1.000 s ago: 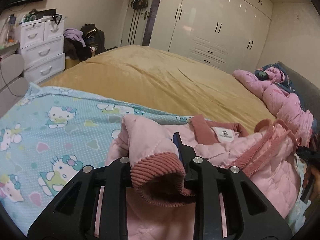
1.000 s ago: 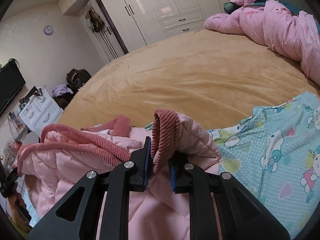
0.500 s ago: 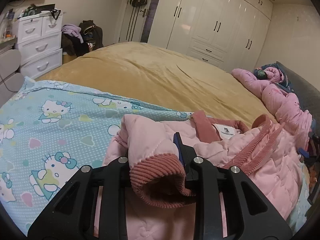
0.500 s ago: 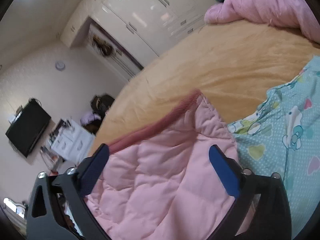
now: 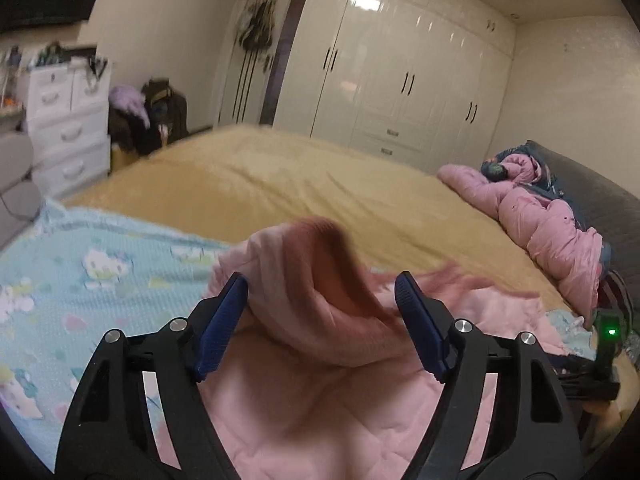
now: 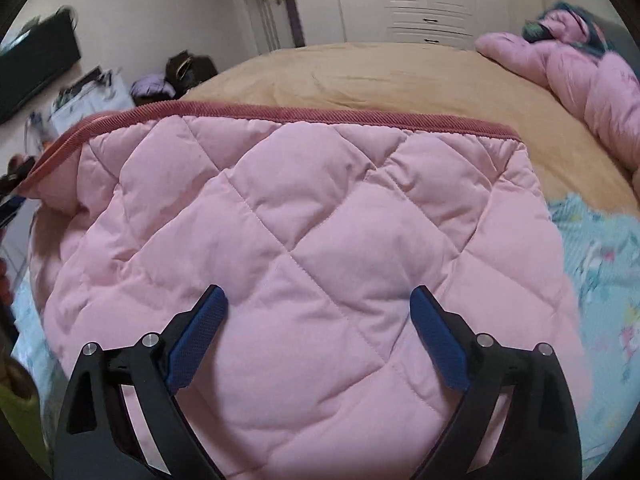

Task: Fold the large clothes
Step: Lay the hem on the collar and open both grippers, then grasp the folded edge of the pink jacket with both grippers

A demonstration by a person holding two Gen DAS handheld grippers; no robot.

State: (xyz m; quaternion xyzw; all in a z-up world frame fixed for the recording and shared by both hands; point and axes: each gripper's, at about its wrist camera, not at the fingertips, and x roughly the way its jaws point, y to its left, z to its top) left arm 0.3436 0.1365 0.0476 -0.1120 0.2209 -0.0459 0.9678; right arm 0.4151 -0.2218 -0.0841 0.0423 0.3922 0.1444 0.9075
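1. My left wrist view sits low and close over the pink jacket [image 5: 320, 392], facing across the bed [image 5: 280, 184] toward the wardrobe [image 5: 400, 92].
2. My right wrist view tilts steeply down, nearer the quilting.
3. Both share jacket, bed, wardrobe.

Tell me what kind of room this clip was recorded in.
A home bedroom, almost certainly: a wide bed under a tan cover, white built-in wardrobes along the far wall, and a white drawer unit beside it.

Both tools let go: left tool [image 5: 320, 300] opening off cuff [image 5: 320, 248], right tool [image 6: 318, 316] off jacket [image 6: 304, 220].
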